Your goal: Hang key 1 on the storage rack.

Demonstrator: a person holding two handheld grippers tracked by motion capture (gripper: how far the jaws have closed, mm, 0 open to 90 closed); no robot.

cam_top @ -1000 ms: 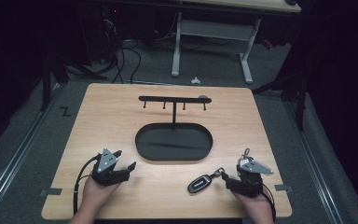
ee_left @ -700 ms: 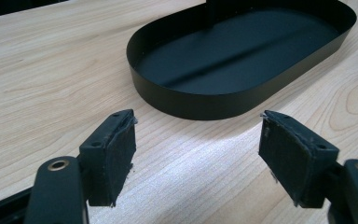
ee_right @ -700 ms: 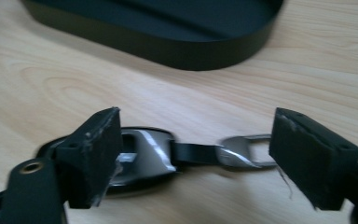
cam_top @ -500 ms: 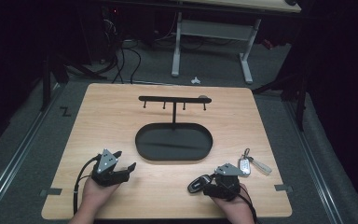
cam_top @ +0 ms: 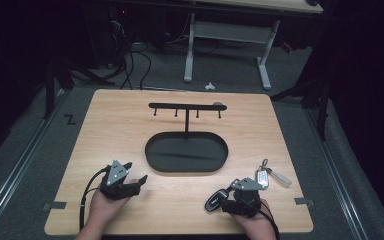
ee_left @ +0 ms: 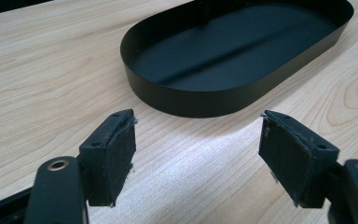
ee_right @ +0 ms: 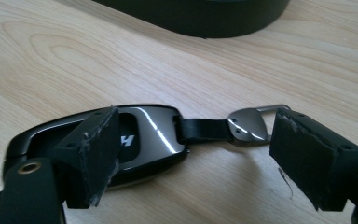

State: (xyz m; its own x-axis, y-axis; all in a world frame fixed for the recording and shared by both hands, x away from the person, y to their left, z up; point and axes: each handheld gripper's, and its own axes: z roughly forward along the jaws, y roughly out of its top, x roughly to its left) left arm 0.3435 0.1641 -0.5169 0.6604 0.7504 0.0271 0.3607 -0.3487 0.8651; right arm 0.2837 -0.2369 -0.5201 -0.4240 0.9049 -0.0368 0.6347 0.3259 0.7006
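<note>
A glossy black car key fob (ee_right: 144, 140) lies flat on the wooden table, with a short black strap and a metal tab (ee_right: 248, 125) on its end. My right gripper (ee_right: 191, 154) hovers low over it, open. Its jaws have just been opening; the fob's strap end lies between them and neither pad presses on it. From above, the fob (cam_top: 214, 201) pokes out left of the right gripper (cam_top: 226, 198). A silver key bunch (cam_top: 269, 176) lies just right of that hand. My left gripper (cam_top: 136, 181) rests open at the front left, with nothing between its pads (ee_left: 116, 154).
A black oval tray (cam_top: 152, 152) sits mid-table, and its wall (ee_left: 191, 100) is close ahead of the left gripper. Behind the tray stands a black T-shaped rack with small hooks (cam_top: 186, 106). Bare wood lies between the two hands.
The right hand slid left, off the silver key bunch and over to the black fob. The key bunch now lies uncovered on the table. The left hand kept still.
</note>
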